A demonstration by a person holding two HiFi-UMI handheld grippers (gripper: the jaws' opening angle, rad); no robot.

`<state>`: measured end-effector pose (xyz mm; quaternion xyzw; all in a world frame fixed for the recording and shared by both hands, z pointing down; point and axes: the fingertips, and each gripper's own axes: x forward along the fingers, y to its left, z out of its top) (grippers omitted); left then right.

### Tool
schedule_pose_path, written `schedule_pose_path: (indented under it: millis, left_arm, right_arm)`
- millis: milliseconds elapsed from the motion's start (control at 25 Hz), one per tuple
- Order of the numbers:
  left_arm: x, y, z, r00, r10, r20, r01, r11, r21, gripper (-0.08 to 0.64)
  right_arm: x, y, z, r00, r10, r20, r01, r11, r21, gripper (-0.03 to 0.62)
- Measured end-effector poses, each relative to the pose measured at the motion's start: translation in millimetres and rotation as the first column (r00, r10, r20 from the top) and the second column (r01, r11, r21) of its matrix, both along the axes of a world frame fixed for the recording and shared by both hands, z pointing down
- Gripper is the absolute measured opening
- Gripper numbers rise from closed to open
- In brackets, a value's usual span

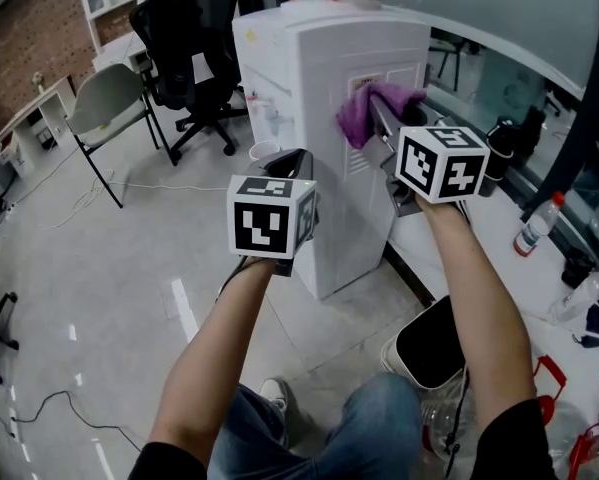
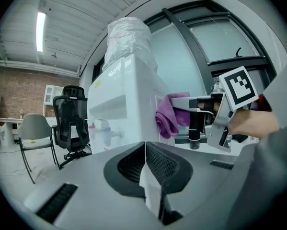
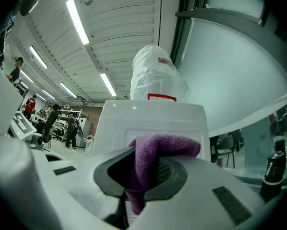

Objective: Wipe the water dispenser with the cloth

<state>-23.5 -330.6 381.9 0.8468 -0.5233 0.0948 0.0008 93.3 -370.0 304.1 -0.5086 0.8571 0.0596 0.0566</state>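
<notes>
1. Two grippers, one dispenser and one cloth are counted; the items follow from left to right.
2. Two chairs are noted beyond the dispenser on its left: a grey chair (image 1: 104,98) and a black chair (image 1: 194,28).
3. The left gripper (image 1: 297,160) is held low, near the dispenser's front corner but apart from it. Its jaws are seen closed together in the left gripper view, with nothing between them.
4. The dispenser (image 1: 309,78) stands upright on the floor, its long axis vertical. One plastic-wrapped bottle (image 3: 157,78) is seated on top.
5. The cloth (image 1: 364,113), purple and bunched, is found high on the dispenser's side panel and appears to touch it.
6. The right gripper (image 1: 381,118) is clamped on the cloth. In the right gripper view, the fabric fills the gap between the jaws and folds over the tips.
7. The deciding relation is recorded as follows. The panel lies straight ahead of the right gripper's jaws, and most of it runs downward from the cloth. The right gripper is the one at the work, and the left is judged idle. Strokes along the vertical axis are judged the likely next need.
8. Two bottles (image 1: 534,223) are counted on the desk at the far right, and one bin (image 1: 434,343) is noted below it.
</notes>
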Motion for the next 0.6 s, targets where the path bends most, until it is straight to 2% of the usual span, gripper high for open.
schedule_pose_path:
  millis: [200, 600]
  left_arm:
    - [1.4, 5.5, 25.3, 1.000, 0.005, 0.014, -0.004, 1.000, -0.020, 0.028]
    - [1.2, 8.1, 54.0, 1.000, 0.007, -0.005, -0.007, 1.000, -0.031, 0.028]
  right_arm:
    - [1.5, -0.3, 42.5, 1.000, 0.001, -0.003, -0.001, 0.998, -0.055, 0.040]
    - [0.5, 0.0, 118.1, 1.000, 0.000, -0.002, 0.000, 0.988, -0.155, 0.040]
